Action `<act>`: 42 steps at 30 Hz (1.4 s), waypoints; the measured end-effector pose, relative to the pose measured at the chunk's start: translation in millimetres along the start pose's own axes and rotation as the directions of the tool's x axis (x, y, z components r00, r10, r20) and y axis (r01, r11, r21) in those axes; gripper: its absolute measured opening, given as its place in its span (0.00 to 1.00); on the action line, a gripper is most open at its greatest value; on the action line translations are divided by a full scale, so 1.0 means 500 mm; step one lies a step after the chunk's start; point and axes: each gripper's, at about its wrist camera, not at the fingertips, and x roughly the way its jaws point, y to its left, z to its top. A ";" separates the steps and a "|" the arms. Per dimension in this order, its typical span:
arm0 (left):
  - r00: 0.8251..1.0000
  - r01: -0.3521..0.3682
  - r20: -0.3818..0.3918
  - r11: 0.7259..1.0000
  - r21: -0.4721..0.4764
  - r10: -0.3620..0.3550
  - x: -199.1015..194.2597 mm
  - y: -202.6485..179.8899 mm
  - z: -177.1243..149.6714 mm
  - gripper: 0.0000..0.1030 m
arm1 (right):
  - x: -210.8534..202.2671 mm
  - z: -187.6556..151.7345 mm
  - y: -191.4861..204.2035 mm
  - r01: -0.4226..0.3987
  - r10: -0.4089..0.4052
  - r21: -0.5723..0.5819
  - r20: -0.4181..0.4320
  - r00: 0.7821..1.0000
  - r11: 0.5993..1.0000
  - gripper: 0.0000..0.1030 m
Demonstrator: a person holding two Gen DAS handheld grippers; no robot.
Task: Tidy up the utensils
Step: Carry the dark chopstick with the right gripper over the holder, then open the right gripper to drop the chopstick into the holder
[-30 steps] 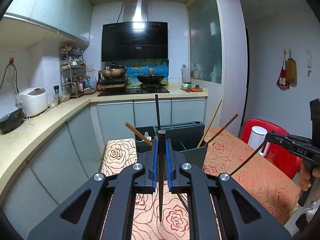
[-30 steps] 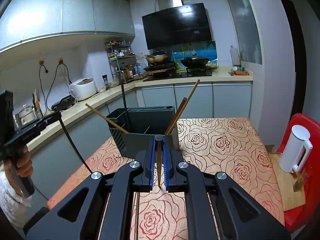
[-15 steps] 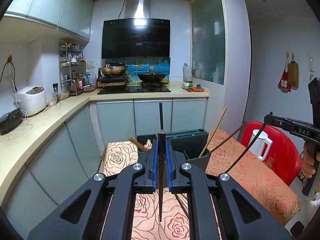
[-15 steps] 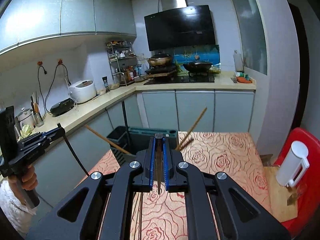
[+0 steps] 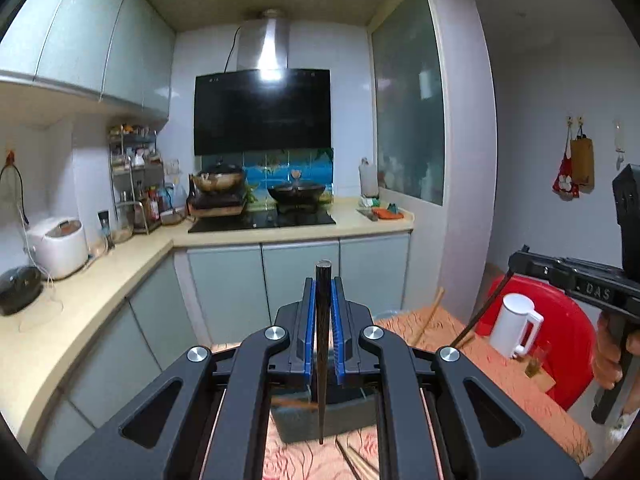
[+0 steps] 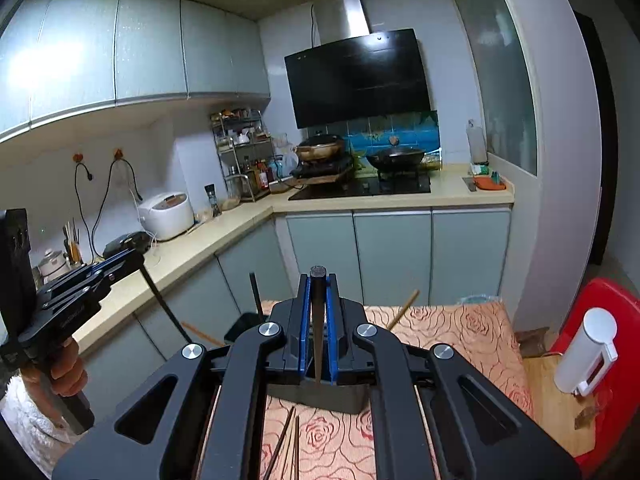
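**Both grippers clamp dark chopsticks above the holder**

While the left gripper (image 5: 323,280) pinches a dark chopstick (image 5: 322,356) upright between its blue pads, the right gripper (image 6: 319,280) clamps another dark chopstick (image 6: 318,336). Below both, toward six o'clock, sits the dark utensil holder (image 6: 320,396) on the rose-patterned tablecloth (image 6: 460,332). Loose chopsticks (image 6: 286,440) lie at six o'clock, just before the holder.

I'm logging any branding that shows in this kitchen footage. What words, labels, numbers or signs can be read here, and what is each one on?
"DAS": on the side of the right gripper, seen from the left wrist; anything before it is unclear.
Embossed lettering on the side of the left gripper: too blurred to read.
Small mark on the range hood: too small to read.
Bottle labels on the spice rack: too small to read.
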 end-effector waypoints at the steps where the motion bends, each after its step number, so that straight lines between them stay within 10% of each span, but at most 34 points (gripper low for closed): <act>1: 1.000 -0.004 0.007 1.000 0.000 0.004 0.007 -0.003 0.009 0.07 | 0.003 0.008 0.001 0.004 -0.004 -0.003 0.003 1.000 1.000 0.08; 34: 0.992 -0.059 -0.121 0.991 -0.117 0.045 0.242 0.026 -0.098 0.08 | 0.235 -0.070 0.015 0.070 -0.082 -0.063 -0.213 0.974 0.996 0.08; 42: 0.995 -0.068 -0.084 0.983 -0.169 0.054 0.202 0.045 -0.088 0.63 | 0.216 -0.063 0.004 0.079 -0.082 -0.023 -0.179 0.980 0.997 0.46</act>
